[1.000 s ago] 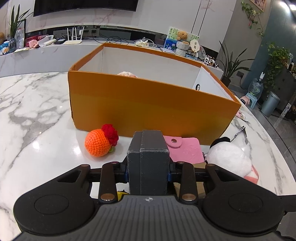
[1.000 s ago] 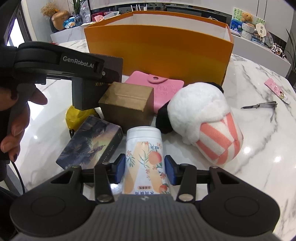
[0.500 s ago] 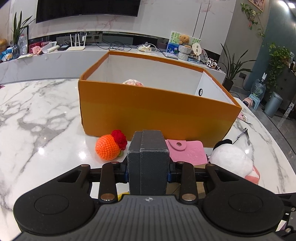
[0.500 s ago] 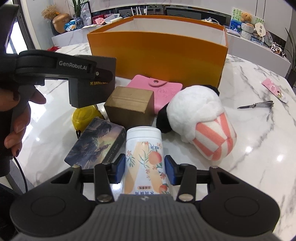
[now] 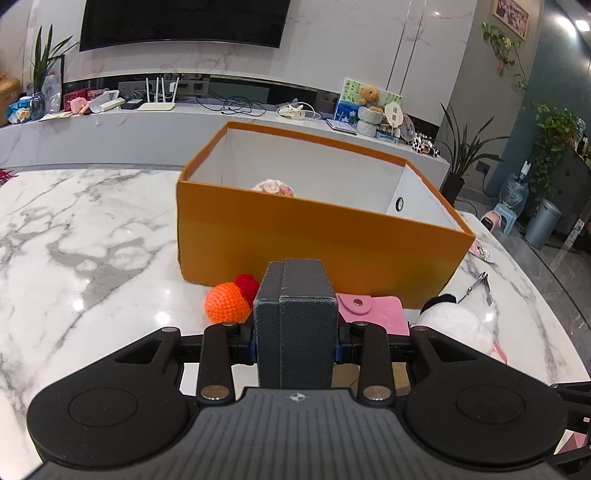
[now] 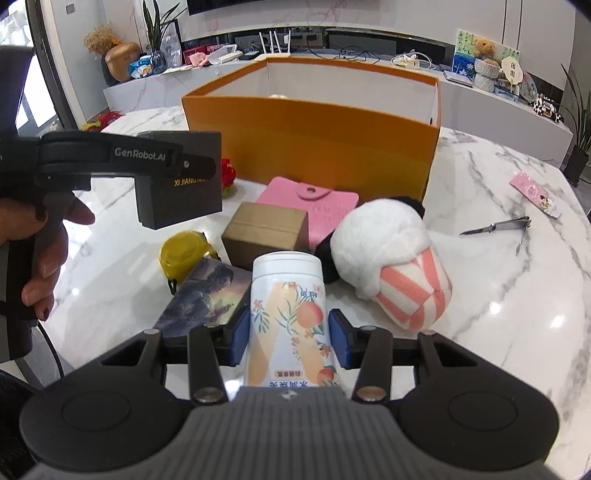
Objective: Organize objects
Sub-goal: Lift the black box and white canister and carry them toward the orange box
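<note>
Marble table (image 6: 517,332) remained cluttered, orange box (image 5: 314,240) nearly empty; left tongs (image 5: 295,341) clamped dark case (image 5: 295,325), right tongs (image 6: 288,336) clamped peach-print bottle (image 6: 288,314).

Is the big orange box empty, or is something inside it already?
Not empty. The orange box is open on top, and a small pale, flowery-looking thing peeks over its front wall. What it is, I cannot tell.

Home living room: wall television (image 5: 183,22), houseplants (image 5: 463,147), marble table (image 5: 85,236).
</note>
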Demonstrator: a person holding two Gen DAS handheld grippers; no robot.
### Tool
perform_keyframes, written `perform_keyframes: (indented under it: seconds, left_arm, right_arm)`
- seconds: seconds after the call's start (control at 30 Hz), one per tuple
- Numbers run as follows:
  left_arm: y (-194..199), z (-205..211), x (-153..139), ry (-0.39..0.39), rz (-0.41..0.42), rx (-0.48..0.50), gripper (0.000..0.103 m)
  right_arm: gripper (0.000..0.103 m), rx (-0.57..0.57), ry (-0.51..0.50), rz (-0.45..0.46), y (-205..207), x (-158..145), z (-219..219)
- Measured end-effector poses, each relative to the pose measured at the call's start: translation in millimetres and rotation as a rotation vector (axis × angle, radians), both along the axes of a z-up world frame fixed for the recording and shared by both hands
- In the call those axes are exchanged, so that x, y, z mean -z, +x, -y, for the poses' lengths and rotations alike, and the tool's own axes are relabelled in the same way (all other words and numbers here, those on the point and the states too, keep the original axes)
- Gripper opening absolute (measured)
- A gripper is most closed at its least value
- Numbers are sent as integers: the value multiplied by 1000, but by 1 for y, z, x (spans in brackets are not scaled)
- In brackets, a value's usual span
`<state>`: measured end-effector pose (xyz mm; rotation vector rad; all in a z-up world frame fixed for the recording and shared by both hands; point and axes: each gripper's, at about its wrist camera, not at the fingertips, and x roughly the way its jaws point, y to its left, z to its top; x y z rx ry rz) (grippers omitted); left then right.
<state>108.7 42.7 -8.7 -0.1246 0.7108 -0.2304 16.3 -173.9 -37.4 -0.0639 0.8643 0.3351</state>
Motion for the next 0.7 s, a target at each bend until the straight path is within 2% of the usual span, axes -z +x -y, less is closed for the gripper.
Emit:
perform_keyframes:
  seconds: [0.7]
  left_arm:
    - [-10,-5,-8,21,23,0,38]
  right_arm:
    - [48,-9,15,39,6,-18,-5]
